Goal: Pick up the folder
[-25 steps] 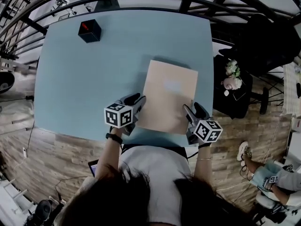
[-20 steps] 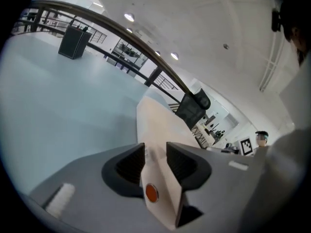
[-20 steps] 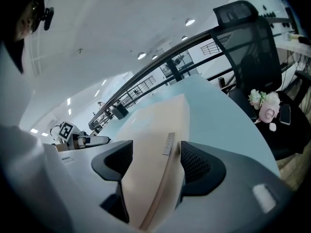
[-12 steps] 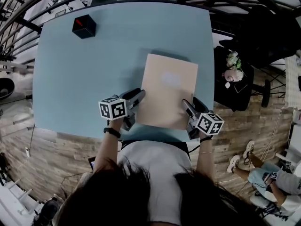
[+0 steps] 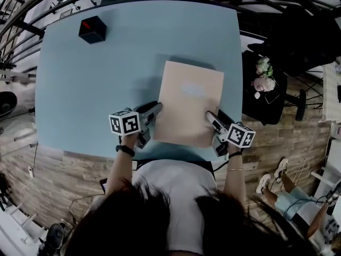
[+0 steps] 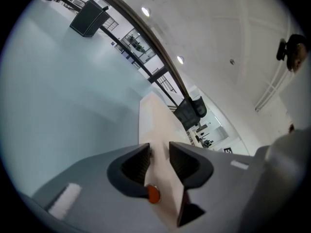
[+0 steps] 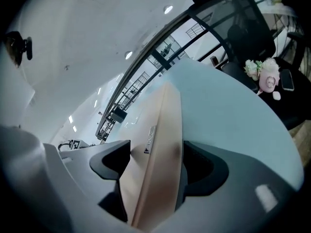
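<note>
A tan folder (image 5: 189, 108) lies flat on the light blue table (image 5: 106, 73), near its front edge. My left gripper (image 5: 153, 111) is at the folder's near left edge. In the left gripper view the folder (image 6: 154, 123) runs between the jaws of that gripper (image 6: 159, 157), which are opening. My right gripper (image 5: 213, 118) is at the folder's near right edge. Its jaws are opening too, and in the right gripper view the folder (image 7: 160, 125) passes between them at this gripper (image 7: 155, 161) with a gap on one side.
A black box (image 5: 92, 29) with a red mark stands at the table's far left corner. To the right of the table a dark chair (image 5: 272, 108) holds flowers (image 5: 262, 67) and small items. Black railings run behind the table. The floor is wood.
Both grippers have rolled a little about their own line, and the right one has come slightly lower at the folder's edge. The folder lies where it was.
</note>
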A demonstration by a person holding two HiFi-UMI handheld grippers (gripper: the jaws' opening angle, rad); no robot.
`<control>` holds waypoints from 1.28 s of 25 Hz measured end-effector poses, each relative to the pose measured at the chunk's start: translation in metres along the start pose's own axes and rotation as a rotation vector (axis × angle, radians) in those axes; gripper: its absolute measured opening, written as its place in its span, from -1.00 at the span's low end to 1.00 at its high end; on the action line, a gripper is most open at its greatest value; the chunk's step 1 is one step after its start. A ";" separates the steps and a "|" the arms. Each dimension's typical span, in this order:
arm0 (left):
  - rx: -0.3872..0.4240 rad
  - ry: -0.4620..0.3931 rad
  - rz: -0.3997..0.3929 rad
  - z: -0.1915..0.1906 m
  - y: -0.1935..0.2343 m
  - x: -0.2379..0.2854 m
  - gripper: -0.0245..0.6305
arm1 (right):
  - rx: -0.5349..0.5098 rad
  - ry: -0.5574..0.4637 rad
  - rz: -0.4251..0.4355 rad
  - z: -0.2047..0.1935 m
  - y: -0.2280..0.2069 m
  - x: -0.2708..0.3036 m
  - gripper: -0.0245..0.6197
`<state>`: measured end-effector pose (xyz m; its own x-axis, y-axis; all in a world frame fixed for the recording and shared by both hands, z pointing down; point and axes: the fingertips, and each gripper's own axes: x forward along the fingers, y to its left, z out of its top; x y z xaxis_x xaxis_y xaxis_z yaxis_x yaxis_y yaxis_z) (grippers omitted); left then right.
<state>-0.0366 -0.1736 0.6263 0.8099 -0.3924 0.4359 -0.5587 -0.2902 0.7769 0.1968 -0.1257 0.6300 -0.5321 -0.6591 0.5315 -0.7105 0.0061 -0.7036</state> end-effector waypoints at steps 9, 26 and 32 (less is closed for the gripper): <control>-0.036 -0.004 -0.049 -0.002 0.004 -0.001 -0.37 | 0.077 0.126 0.096 -0.009 0.003 0.003 0.12; -0.182 -0.039 -0.127 -0.001 0.005 -0.001 -0.35 | 0.342 0.250 0.444 -0.004 0.011 0.002 0.10; -0.186 -0.051 -0.132 0.000 0.007 -0.001 -0.35 | 0.332 0.344 0.506 -0.011 0.015 0.001 0.06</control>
<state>-0.0411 -0.1750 0.6310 0.8611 -0.4066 0.3052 -0.4023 -0.1779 0.8980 0.1809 -0.1175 0.6255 -0.9155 -0.3594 0.1809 -0.1873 -0.0171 -0.9822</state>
